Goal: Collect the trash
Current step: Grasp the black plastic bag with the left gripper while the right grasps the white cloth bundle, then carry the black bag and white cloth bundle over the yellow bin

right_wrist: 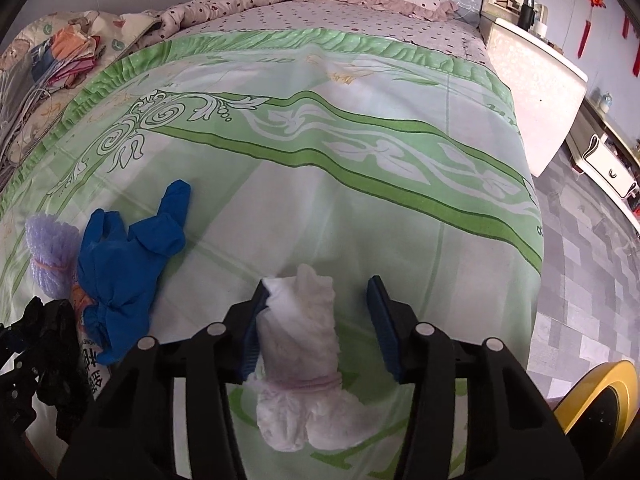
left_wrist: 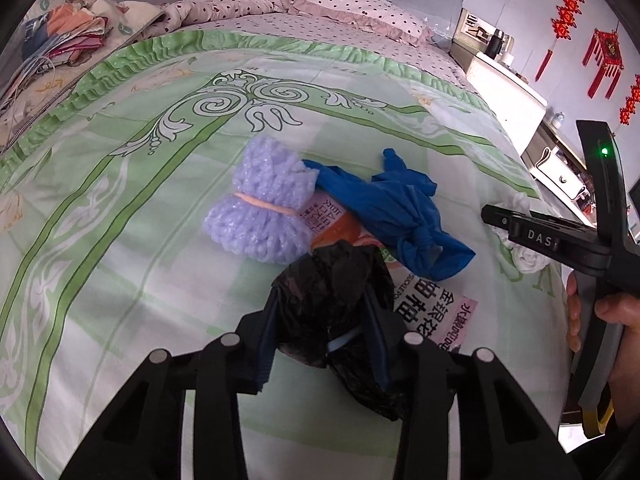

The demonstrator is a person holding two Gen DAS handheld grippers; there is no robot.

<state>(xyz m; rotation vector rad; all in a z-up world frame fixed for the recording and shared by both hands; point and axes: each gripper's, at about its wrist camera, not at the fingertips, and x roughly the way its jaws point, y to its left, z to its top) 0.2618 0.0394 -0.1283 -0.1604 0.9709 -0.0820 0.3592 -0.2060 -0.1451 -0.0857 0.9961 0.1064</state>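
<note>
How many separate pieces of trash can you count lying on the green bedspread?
5. Black bag in the left claw; white tissue bundle between the right claw's fingers; purple foam bundle, blue glove and printed wrapper lie clustered together. More may be hidden beneath.

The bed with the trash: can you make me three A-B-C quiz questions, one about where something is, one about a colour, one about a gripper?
1. Where does the blue glove lie?
A) right beside the purple foam bundle
B) inside the black bag
C) under the white wad

2. What colour is the band round the white wad?
A) green
B) black
C) pink

3. What is the left gripper doing?
A) holding nothing
B) pinching the black bag
C) pinching the blue glove

Answers:
1 A: the glove's end lies next to the bundle.
2 C: a pink band circles the wad.
3 B: both pads press the bag.
</note>
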